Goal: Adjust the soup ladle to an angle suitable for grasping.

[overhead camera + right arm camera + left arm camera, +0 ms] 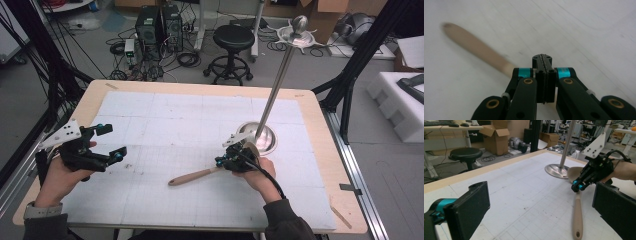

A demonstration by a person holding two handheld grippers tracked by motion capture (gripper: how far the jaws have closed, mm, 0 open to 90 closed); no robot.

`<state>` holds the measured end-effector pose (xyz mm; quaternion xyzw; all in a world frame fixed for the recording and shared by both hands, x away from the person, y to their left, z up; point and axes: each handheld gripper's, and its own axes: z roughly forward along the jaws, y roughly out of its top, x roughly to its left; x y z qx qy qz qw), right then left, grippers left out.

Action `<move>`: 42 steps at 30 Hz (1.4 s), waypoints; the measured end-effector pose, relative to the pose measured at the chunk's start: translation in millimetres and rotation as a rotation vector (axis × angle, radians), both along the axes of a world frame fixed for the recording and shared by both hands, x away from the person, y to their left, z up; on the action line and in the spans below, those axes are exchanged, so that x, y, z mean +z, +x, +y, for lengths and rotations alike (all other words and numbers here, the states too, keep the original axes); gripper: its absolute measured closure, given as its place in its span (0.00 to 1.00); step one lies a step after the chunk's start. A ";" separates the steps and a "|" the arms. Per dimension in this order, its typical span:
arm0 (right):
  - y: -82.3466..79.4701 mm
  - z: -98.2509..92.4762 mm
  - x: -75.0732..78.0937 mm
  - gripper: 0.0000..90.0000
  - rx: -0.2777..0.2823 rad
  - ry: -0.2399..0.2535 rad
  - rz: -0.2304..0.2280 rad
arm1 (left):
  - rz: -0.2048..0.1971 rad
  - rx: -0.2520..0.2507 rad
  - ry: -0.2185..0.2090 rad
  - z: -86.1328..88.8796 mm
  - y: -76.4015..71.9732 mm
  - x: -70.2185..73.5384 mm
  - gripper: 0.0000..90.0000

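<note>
My right hand-held gripper (231, 161) is clamped on the wooden spoon (192, 176), hiding its bowl; my left hand-held gripper (112, 142) gapes wide, empty, near the tabletop's (200, 90) left edge.

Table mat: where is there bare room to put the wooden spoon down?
The middle of the mat, between the left gripper and the wooden spoon, is bare, as is the far strip toward the stool. It is crowded by the metal stand base, where the right gripper sits shut over the spoon.
</note>
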<state>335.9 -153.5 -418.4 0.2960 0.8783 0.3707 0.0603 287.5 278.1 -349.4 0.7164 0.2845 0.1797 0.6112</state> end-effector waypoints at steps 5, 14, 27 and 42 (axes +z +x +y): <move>-17.1 22.3 3.7 1.00 0.095 0.029 -0.002 | -0.003 0.003 -0.004 0.8 -0.6 0.4 0.02; -38.9 60.3 -6.2 1.00 0.229 0.056 0.028 | -0.002 0.001 -0.004 0.7 -0.5 0.3 0.02; -46.7 102.9 -23.1 1.00 0.342 0.027 0.017 | 0.001 0.003 -0.010 2.7 -0.5 -0.3 0.02; -32.7 119.3 -23.5 1.00 0.318 -0.023 -0.096 | 0.005 0.001 -0.006 2.3 -0.5 -1.1 0.02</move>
